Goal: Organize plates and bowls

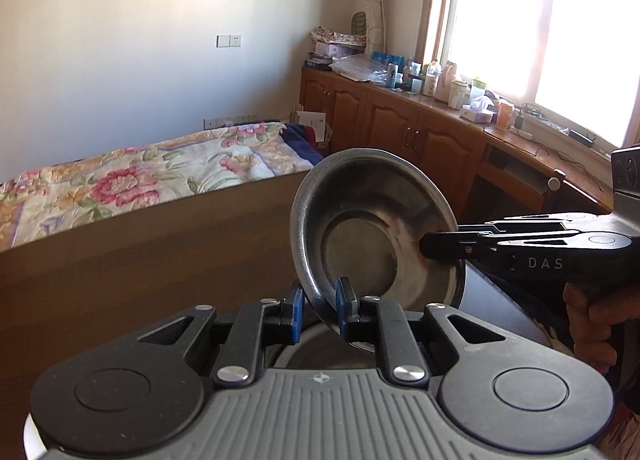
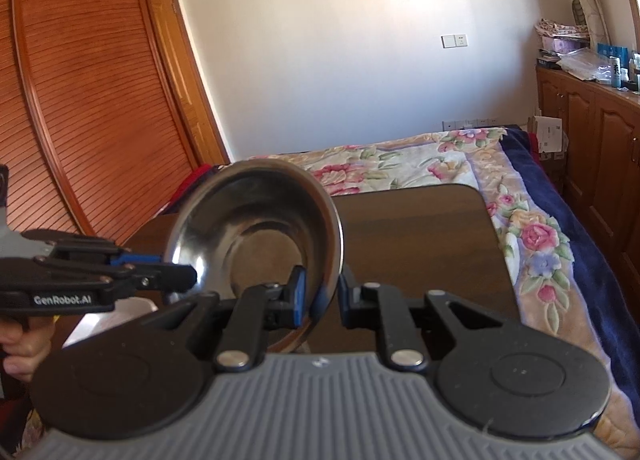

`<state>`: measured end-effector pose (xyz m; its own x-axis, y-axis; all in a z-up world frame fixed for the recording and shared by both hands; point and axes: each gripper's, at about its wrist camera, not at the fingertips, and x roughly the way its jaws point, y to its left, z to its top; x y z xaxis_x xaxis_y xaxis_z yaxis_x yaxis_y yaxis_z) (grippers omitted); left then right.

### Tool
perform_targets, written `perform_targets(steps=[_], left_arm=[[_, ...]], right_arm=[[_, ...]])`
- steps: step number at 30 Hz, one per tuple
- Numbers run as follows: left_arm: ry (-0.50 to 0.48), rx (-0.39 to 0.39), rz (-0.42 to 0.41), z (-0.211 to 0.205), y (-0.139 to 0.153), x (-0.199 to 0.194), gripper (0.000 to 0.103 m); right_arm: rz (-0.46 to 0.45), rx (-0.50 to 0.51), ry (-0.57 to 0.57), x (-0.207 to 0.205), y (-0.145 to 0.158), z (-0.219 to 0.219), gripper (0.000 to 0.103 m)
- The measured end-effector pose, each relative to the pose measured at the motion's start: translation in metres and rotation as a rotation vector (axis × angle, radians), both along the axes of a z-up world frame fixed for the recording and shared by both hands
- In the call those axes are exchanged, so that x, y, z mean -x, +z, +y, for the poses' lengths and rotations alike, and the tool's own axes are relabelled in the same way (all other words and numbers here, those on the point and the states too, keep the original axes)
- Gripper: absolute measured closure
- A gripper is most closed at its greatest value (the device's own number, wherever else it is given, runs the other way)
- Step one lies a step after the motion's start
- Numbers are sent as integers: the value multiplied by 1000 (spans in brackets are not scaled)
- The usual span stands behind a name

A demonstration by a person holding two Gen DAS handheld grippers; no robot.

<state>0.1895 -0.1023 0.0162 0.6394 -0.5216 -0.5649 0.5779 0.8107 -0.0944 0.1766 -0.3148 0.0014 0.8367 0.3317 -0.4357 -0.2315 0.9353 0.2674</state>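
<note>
One steel bowl [image 1: 376,232] is in the air above the brown table [image 1: 160,252], tilted on edge and empty. Two grippers hold it at once. The left gripper [image 1: 320,310] has its blue-padded fingers [image 1: 343,296] narrowed on the near rim. The right gripper [image 2: 320,296] pinches the rim on the other side, its fingers [image 2: 298,292] also close together. Below the left gripper part of a second round metal vessel [image 1: 320,352] shows; its contents cannot be made out. A white container [image 2: 108,320] sits on the table at the left, one bed [image 2: 460,168] behind.
</note>
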Motion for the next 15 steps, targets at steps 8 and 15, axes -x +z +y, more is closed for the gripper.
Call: perform_targets(steps=[8,15], left_arm=[[33,-4,19,17,-18,15,84],[52,1,32,26,-28,22,84]], right_arm=[[15,14,30,13,-13,22,84],[19,7,49,23,-22,31,84]])
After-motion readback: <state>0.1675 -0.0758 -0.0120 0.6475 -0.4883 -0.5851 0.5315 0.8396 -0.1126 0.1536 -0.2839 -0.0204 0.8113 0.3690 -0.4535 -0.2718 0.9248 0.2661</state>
